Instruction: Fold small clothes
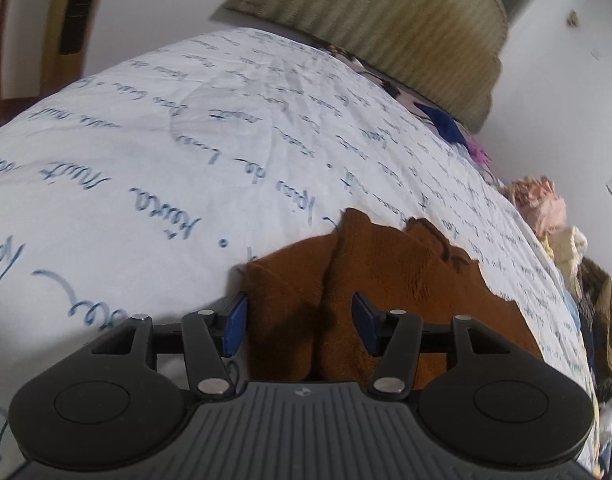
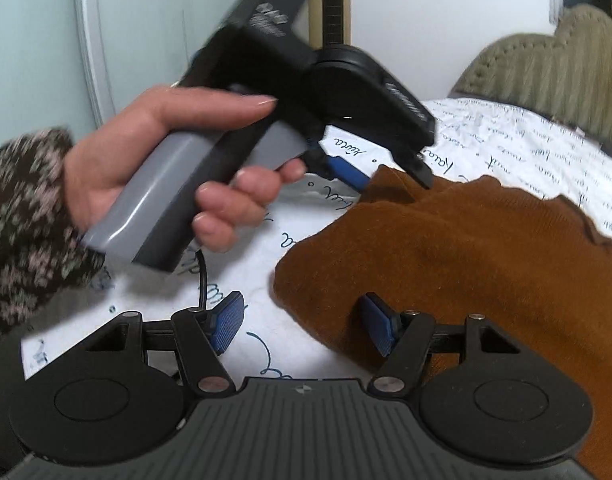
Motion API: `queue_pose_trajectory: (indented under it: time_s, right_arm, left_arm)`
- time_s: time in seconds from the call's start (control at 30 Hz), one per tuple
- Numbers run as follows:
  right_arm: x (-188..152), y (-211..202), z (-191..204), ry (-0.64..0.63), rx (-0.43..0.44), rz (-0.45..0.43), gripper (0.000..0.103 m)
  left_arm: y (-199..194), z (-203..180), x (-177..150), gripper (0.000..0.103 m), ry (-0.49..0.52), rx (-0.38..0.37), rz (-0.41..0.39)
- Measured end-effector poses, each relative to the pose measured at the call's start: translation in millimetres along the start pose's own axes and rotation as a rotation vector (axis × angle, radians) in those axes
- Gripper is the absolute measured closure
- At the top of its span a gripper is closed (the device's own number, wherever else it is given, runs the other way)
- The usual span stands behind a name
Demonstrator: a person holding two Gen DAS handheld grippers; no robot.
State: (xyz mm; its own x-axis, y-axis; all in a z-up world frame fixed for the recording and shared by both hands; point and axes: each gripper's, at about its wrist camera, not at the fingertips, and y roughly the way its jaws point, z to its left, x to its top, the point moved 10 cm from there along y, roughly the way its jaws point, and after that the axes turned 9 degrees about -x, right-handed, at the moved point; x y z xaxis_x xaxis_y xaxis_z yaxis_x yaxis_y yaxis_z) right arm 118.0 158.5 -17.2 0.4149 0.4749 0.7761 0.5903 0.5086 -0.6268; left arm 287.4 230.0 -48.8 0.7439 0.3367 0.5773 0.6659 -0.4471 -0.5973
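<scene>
A small brown knitted garment (image 1: 390, 280) lies on the white bedspread with blue handwriting print (image 1: 186, 152). My left gripper (image 1: 300, 322) is open, its blue pads either side of a raised fold of the brown cloth. In the right wrist view the garment (image 2: 466, 248) spreads to the right. My right gripper (image 2: 302, 324) is open over the garment's near left edge, one pad above the cloth and one above the bedspread (image 2: 526, 140). The left gripper (image 2: 390, 170), held by a hand, shows there with its tips at the garment's far corner.
An olive padded headboard (image 1: 406, 28) stands at the far end of the bed. A pile of other clothes (image 1: 546, 216) lies along the right edge. A dark blue garment (image 1: 442, 120) lies near the headboard. A gold tower fan (image 2: 330, 0) stands by the wall.
</scene>
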Motion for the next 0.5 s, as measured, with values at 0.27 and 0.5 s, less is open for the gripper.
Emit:
queue_pose_trajectory:
  time_s: [0.27, 0.5]
  right_arm:
    - [-5.7, 8.4, -3.8, -0.066, -0.095, 0.004, 0.039]
    - [-2.0, 19.3, -14.4, -0.023, -0.079, 0.001, 0.038]
  left_arm:
    - [16.7, -11.7, 1.1, 0.038, 0.031, -0.104, 0.055]
    - [41.2, -18.1, 4.8, 0.037, -0.008, -0.190, 0.135]
